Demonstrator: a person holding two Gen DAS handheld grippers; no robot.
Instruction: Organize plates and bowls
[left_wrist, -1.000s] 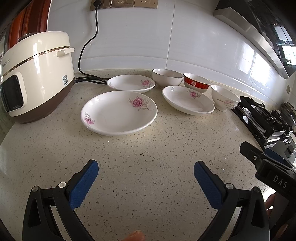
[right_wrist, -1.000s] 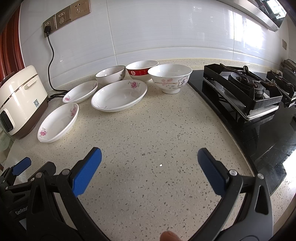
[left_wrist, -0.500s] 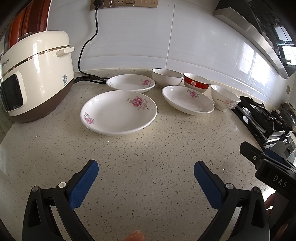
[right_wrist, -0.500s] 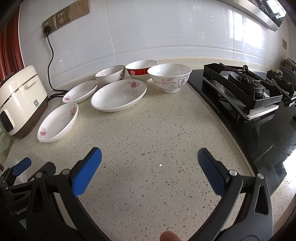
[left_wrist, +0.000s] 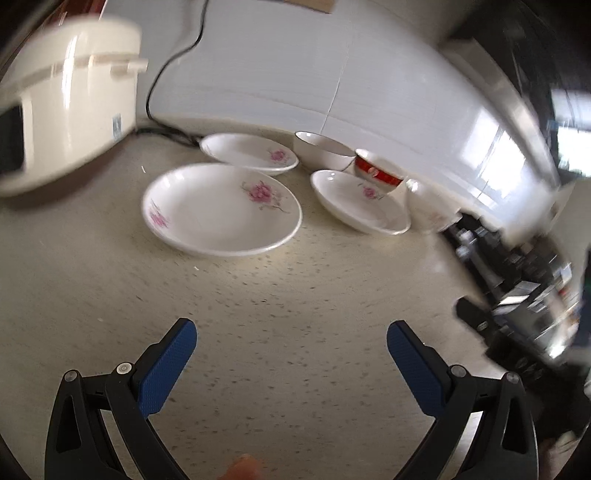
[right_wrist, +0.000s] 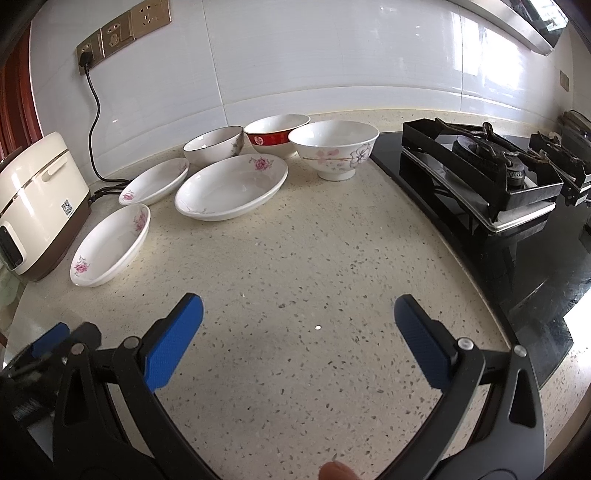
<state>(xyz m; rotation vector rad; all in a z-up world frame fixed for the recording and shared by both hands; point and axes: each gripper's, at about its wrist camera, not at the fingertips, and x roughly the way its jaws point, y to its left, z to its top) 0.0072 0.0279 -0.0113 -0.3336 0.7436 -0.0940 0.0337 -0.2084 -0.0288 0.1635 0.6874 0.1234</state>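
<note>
A: What lies ahead of the left gripper (left_wrist: 291, 345)?
B: Its jaws gape over bare worktop (left_wrist: 295, 295). Beyond sits a big plate (left_wrist: 218, 214), two smaller plates (left_wrist: 247, 153) (left_wrist: 358, 203), then bowls (left_wrist: 321, 149).
A: And left?
B: A blurred rice cooker (left_wrist: 70, 96).

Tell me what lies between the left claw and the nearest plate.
Nothing: in the left wrist view only bare speckled counter lies between the open left claw and the nearest plate.
</note>
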